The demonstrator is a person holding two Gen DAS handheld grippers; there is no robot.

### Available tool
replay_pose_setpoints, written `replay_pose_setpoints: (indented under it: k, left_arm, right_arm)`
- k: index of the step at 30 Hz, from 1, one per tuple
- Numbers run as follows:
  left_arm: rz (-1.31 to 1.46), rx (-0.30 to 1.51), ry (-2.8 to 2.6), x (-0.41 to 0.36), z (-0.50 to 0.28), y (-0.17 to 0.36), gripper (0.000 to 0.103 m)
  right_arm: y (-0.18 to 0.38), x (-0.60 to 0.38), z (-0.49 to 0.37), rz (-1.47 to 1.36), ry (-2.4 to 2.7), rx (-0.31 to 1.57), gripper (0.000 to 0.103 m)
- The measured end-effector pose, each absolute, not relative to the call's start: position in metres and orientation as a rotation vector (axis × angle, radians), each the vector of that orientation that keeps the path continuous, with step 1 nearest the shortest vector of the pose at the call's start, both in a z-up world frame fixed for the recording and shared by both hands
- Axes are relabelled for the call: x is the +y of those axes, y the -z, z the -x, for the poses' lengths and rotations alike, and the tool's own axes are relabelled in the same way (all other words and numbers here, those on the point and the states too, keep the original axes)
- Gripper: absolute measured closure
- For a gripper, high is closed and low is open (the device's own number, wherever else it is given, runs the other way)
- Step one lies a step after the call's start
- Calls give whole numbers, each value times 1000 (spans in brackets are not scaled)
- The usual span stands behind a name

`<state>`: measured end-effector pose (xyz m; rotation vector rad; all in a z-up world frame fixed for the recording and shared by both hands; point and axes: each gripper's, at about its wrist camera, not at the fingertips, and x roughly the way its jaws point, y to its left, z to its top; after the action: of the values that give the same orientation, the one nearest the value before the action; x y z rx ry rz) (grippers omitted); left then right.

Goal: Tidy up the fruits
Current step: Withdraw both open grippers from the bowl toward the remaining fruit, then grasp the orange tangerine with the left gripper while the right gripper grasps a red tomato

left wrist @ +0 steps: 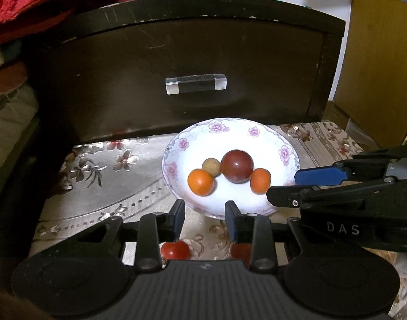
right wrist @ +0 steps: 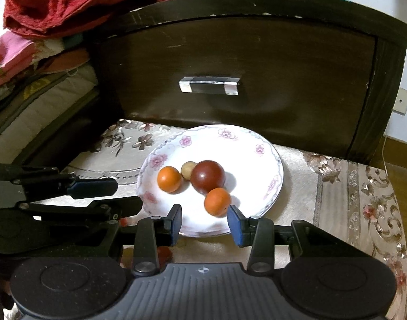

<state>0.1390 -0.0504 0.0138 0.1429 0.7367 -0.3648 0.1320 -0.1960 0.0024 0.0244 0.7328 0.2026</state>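
I've got both wrist views up. The flowered plate (left wrist: pixel 256 129) sits on the patterned surface (left wrist: pixel 102 186) right in front of the dark drawer front (left wrist: pixel 176 61). Four fruits lie on it: a big dark-red fruit (left wrist: pixel 237 166) in the middle, a small tan one (left wrist: pixel 211 166) touching it at its 9 o'clock, one orange fruit (left wrist: pixel 200 182) at its 8 o'clock, another orange fruit (left wrist: pixel 260 180) at its 4 o'clock.

My left gripper (left wrist: pixel 204 220) hovers over the plate's near rim, jaws apart with a gap between the pads and nothing in it. My right gripper (right wrist: pixel 204 221) hangs likewise, jaws apart and empty, the nearer orange fruit just beyond its pads at 12 o'clock.

Low in the left view two red fruits, a left red fruit (left wrist: pixel 175 250) and a right red fruit (left wrist: pixel 240 250), rest off the plate at 6 o'clock, half hidden behind the jaws.

My read: these are smooth, round, glossy and light, so they will roll and slip. I'd take each across its widest middle, pads square on opposite sides, and squeeze gently, since the skins may bruise. The plate looks breakable, so I'd avoid knocking its rim.
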Motion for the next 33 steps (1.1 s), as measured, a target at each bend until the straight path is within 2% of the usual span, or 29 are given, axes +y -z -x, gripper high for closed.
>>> replay_pose_setpoints:
  k: [9, 12, 14, 25, 33]
  left_arm:
    - [-163, 718, 375, -34, -110, -24, 64]
    - [-173, 729, 373, -25, -99, -24, 57]
    - [-190, 741, 364, -17, -91, -22, 56]
    - [-198, 830, 282, 21, -61, -5, 56]
    - [-177, 827, 221, 35, -65, 0, 56]
  right_arm:
    - [-3, -182, -114, -8, -231, 743, 64]
    - [-3, -176, -107, 2, -248, 748, 60]
    - [-3, -172, -101, 9, -264, 749, 56]
    - [4, -157, -77, 36, -303, 794, 56]
    - [7, -154, -72, 37, -314, 806, 52]
